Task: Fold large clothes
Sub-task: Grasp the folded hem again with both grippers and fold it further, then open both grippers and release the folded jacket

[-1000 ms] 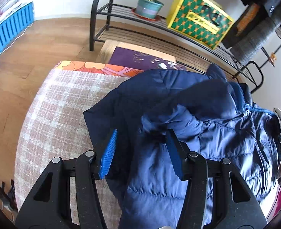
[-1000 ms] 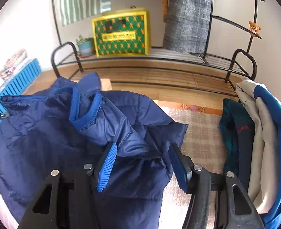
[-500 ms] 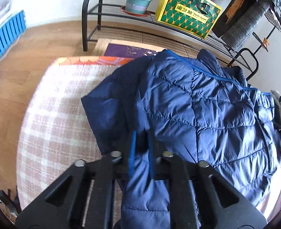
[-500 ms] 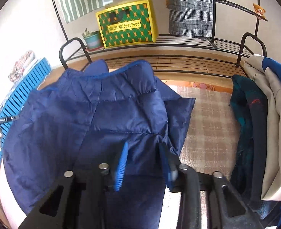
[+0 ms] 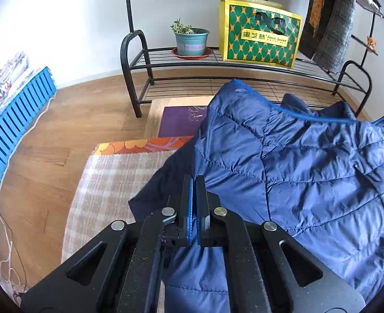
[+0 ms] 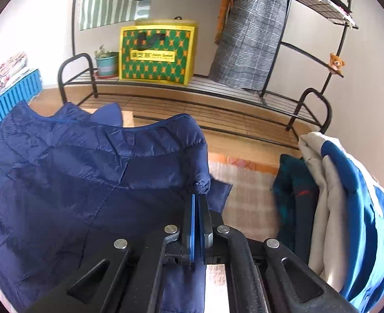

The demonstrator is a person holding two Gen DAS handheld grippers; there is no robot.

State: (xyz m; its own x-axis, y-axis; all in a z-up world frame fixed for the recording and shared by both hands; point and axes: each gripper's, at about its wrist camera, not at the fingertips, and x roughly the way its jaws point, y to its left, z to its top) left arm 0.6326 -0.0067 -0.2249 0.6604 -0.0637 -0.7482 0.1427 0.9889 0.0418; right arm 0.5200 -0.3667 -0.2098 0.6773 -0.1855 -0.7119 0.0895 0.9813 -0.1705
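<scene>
The left claw (image 5: pixel 194 182) is pinched tight on one side edge of the navy puffer jacket (image 5: pixel 309 169), and the right claw (image 6: pixel 196 200) is clamped the same way on the opposite edge, so the jacket hangs stretched between them, lifted above the checked blanket (image 5: pixel 108 182) covering the surface. A dark lower layer of the jacket sags under each grip toward the blanket. To the right lies a pile of other clothes (image 6: pixel 330 195), close to the jacket's near corner. Farther back stands a black metal rack (image 5: pixel 218 65) with a potted plant (image 5: pixel 191 42) and a yellow-green bag (image 5: pixel 259 39). The risk I see: slick quilted nylon could slide out of such narrow pinches, and the drooping layer could bunch into a crooked fold or catch the pile
</scene>
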